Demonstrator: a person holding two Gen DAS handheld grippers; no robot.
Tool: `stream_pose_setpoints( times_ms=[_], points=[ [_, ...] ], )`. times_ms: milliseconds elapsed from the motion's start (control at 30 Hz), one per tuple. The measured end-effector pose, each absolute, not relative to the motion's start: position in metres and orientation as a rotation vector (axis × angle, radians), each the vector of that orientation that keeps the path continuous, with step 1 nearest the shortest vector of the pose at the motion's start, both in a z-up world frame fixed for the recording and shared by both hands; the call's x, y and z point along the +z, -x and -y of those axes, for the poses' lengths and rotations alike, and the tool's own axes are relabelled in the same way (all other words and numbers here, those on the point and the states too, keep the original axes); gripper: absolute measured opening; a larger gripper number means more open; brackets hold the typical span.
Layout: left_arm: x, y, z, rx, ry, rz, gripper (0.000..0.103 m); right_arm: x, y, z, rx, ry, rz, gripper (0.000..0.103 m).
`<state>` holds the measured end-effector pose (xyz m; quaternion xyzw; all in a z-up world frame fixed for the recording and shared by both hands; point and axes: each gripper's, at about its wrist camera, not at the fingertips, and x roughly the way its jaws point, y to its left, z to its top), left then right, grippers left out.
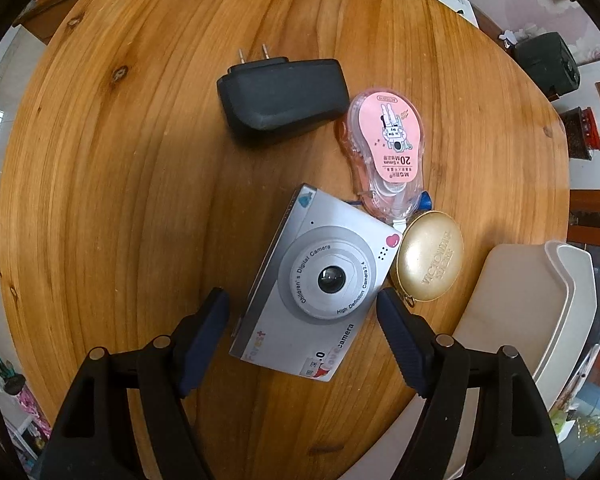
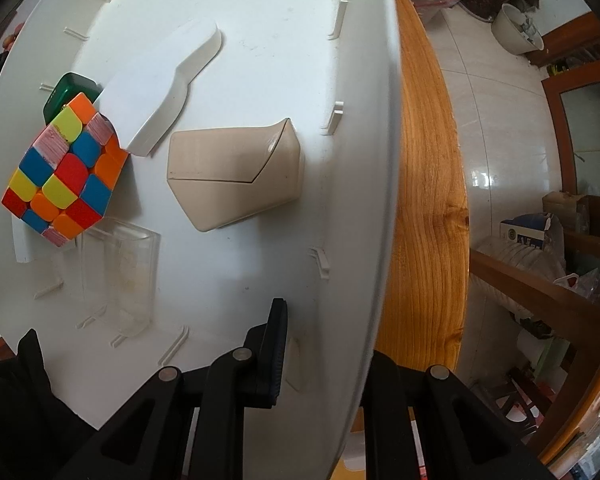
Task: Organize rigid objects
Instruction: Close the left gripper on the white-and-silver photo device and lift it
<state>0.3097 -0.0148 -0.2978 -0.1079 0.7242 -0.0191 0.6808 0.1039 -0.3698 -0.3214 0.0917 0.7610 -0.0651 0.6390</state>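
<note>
The left gripper (image 1: 302,304) points down at the wooden table (image 1: 140,160) with its jaws spread, and the silver children's camera (image 1: 316,280) lies between them, not yet pinched — a gap shows at each pad. The long axis of the camera runs diagonally, from lower left to upper right in the left wrist view, so the jaws stand across its shorter width; this looks like the relation the next closing depends on. The gold oval case (image 1: 430,256) lies just beside the right finger and touches the camera's corner, so it may be pushed. The black power adapter (image 1: 282,96) and the pink correction tape (image 1: 384,148) lie farther ahead. The right gripper (image 2: 324,356) is nearly pressed together on the rim of the white bin (image 2: 364,200), one finger inside and one outside — it seems to hold the bin steady.
</note>
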Motion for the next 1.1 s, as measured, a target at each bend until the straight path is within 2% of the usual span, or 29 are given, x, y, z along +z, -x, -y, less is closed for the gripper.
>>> stream_pose_setpoints(
  times_ms=[700,733,767,800,867,1100],
  points=[
    [-0.298,-0.314,0.025,-0.092,0.264,-1.665,0.066,-0.316,-0.104,0.359,-0.136,-0.157,-1.729,0.018],
    [-0.296,-0.313,0.025,-0.097,0.265,-1.664,0.060,-0.316,-0.104,0.359,-0.135,-0.155,-1.729,0.018],
    [-0.293,-0.312,0.024,-0.101,0.268,-1.659,0.047,-0.316,-0.105,0.359,-0.135,-0.153,-1.728,0.018],
    [-0.289,-0.311,0.021,-0.126,0.288,-1.658,0.041,-0.315,-0.104,0.358,-0.134,-0.151,-1.727,0.018],
    [-0.286,-0.310,0.019,-0.138,0.306,-1.653,0.016,-0.315,-0.104,0.357,-0.133,-0.146,-1.726,0.019],
    [-0.284,-0.305,0.007,-0.108,0.322,-1.657,0.016,-0.312,-0.104,0.353,-0.126,-0.127,-1.718,0.019]
  ],
)
